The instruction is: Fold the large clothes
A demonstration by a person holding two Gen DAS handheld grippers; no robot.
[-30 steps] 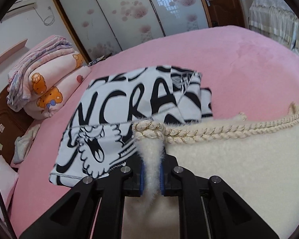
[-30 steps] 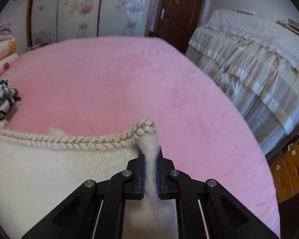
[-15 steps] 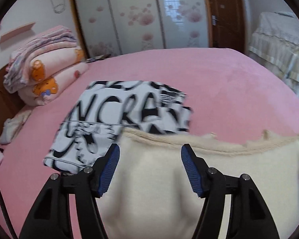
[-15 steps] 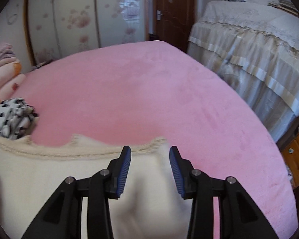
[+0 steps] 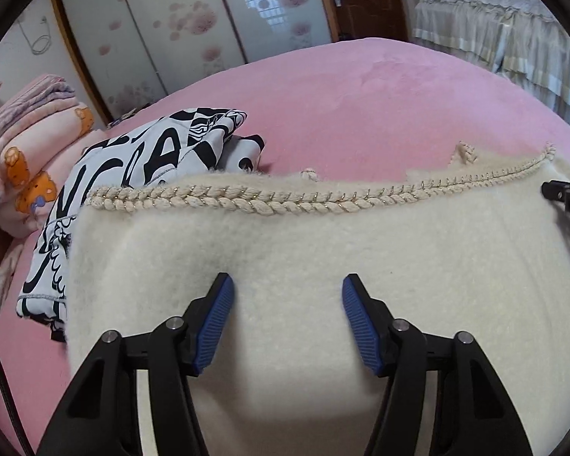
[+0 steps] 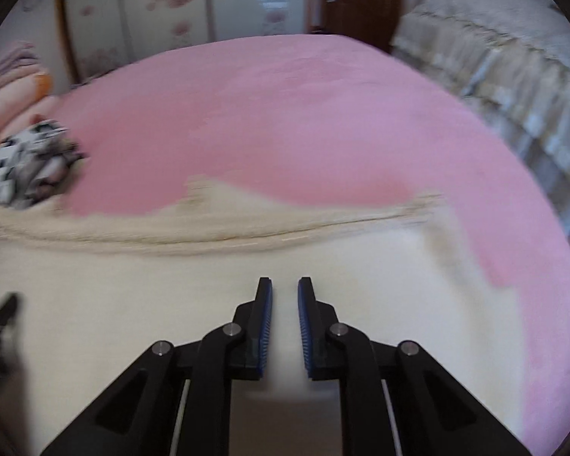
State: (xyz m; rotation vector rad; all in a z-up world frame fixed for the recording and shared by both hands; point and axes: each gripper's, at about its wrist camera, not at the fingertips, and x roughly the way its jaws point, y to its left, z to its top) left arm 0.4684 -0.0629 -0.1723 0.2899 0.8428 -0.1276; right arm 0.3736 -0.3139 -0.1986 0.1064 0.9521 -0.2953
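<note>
- Cream fleece garment (image 5: 323,250) lies flat on pink bed (image 5: 361,106), beneath and ahead of both grippers; braided trim (image 5: 269,199) runs across beyond the fingertips.
- Left gripper (image 5: 287,288): spread wide, holding nothing.
- Right gripper (image 6: 285,292): narrow gap, nothing between.
- Black-and-white printed garment (image 5: 140,159) beyond-left, its near edge under the fleece.
- Left view alone is sharp; right view blurred, showing second bed (image 6: 513,57) beyond-right.

Cream fleece garment (image 5: 323,250); black-white lettered cloth (image 5: 133,159); pink bedspread (image 5: 361,114).
</note>
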